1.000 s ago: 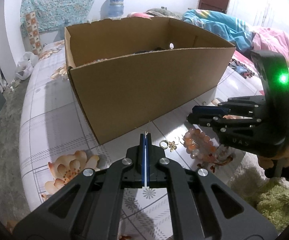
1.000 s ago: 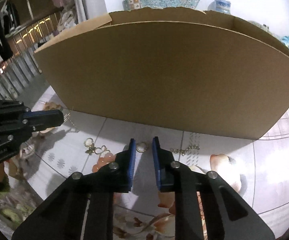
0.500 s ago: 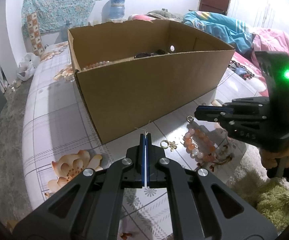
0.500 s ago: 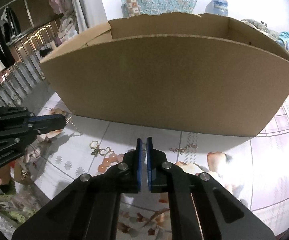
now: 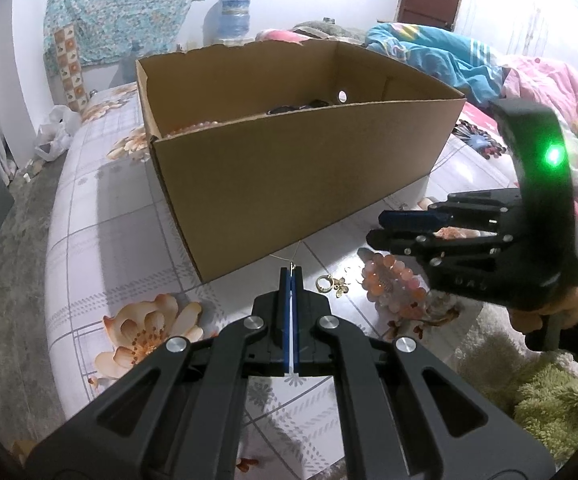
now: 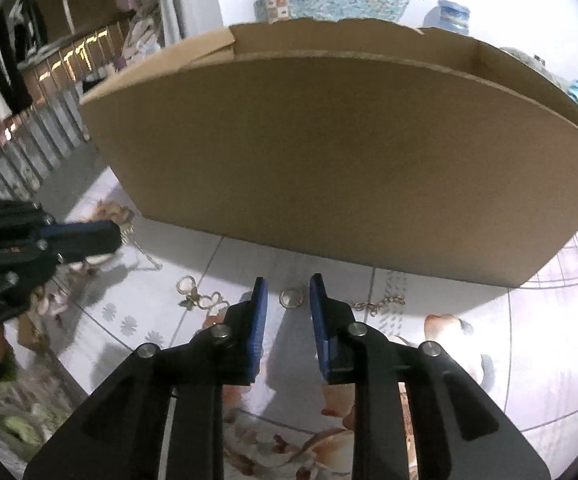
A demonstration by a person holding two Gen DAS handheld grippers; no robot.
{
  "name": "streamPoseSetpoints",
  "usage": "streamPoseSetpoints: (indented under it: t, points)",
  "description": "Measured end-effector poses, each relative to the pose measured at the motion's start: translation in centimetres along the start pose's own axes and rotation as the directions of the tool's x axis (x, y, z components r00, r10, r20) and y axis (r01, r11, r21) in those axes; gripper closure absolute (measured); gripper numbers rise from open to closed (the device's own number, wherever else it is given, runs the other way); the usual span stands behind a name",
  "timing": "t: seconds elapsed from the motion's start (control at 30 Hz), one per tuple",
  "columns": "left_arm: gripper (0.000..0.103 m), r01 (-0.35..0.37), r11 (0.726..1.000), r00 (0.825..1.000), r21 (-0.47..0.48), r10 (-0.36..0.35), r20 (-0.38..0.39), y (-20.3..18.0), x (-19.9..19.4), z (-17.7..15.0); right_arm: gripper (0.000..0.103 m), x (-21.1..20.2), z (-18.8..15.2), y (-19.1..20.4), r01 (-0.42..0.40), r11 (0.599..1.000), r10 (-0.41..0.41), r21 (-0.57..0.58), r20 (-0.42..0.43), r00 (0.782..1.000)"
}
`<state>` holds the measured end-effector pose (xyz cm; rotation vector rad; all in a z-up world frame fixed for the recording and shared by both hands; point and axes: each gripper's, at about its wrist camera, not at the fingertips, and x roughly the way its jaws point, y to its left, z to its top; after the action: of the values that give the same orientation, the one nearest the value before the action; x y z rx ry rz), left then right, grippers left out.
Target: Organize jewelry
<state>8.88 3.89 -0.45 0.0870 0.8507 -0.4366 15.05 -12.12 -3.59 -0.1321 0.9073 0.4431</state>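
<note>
A big open cardboard box [image 5: 289,176] stands on the flowered tablecloth [image 5: 109,240]. My left gripper [image 5: 291,270] is shut on a thin gold chain [image 6: 145,254] that trails from its tip to the cloth. To its right lie a gold butterfly charm [image 5: 331,283] and a peach bead bracelet [image 5: 389,284]. My right gripper [image 6: 288,290] hovers just in front of the box, its jaws opening. A small gold ring [image 6: 291,298] lies on the cloth between its fingertips, and the pads are clear of it. A short gold link chain [image 6: 377,304] lies right of it.
The box holds dark sunglasses and some beads [image 5: 297,109]. Bedding [image 5: 449,60] is piled behind and to the right. A fluffy green rug [image 5: 549,392] lies below the table's right edge. A water jug [image 5: 231,16] stands by the far wall.
The right jaws closed on the ring and rose slightly half a second ago. Now they have spread, sit lower, and the ring lies on the cloth. The left gripper has stayed put.
</note>
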Motion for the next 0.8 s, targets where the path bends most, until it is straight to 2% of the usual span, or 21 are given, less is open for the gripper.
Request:
streamPoseSetpoints:
  t: [0.1,0.13,0.53,0.7,0.8]
  points:
    - [0.103,-0.002,1.000,1.000,-0.004,0.002,-0.003,0.2,0.1,0.0,0.083,0.1,-0.1,0.3,0.018,1.000,-0.018,-0.022,0.005,1.000]
    - [0.103,-0.002,1.000,1.000,-0.005,0.002,-0.003,0.2,0.2,0.0,0.092,0.1,-0.1,0.2,0.011,1.000,-0.011,-0.020,0.005,1.000]
    - [0.103,-0.005,1.000,1.000,-0.012,0.005,-0.002,0.7,0.3,0.0,0.093,-0.4,-0.3,-0.7,-0.028,0.999,0.027,0.038,0.021,0.999]
    - [0.103,0.014,1.000,0.999,-0.004,-0.014,0.031,0.6,-0.9,0.3,0.093,-2.4,-0.2,-1.2,-0.045,0.998,0.042,0.051,0.056,0.998]
    - [0.103,0.042,0.999,0.998,-0.002,-0.042,0.056,0.2,-2.3,0.9,0.093,-4.9,0.4,-1.1,-0.061,0.997,0.056,0.045,0.108,0.993]
